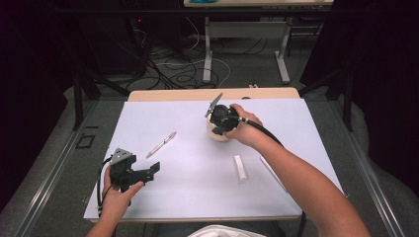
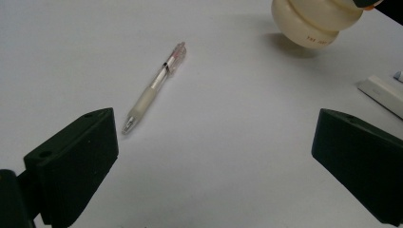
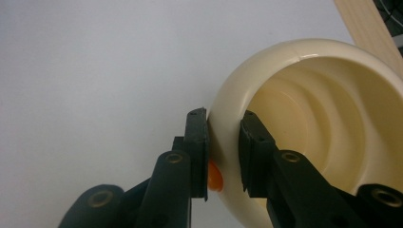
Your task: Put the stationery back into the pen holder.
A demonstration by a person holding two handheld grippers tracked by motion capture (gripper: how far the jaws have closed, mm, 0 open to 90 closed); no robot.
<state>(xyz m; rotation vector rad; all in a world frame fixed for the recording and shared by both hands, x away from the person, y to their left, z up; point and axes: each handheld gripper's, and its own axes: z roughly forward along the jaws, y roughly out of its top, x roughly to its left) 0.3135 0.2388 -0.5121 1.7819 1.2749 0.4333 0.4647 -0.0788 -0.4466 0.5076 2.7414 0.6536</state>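
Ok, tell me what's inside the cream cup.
The cream cup shows bare stepped inner walls and one finger of the right gripper clamping its rim; its bottom is out of sight.

A white-topped bench point(image 1: 163, 197) with a wooden far edge stands on grey floor point(image 1: 64, 163). Beyond it, cables point(image 1: 173, 66) tangle on the floor around a second table's grey legs point(image 1: 207, 49). Dark curtains point(image 1: 29, 74) close left and right.

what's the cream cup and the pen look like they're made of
Cream cup: probably glossy moulded plastic, though glazed ceramic is possible; smooth stepped rings inside and soft highlights. Pen: clear plastic barrel, milky rubbery-looking grip, shiny metal-looking tip.
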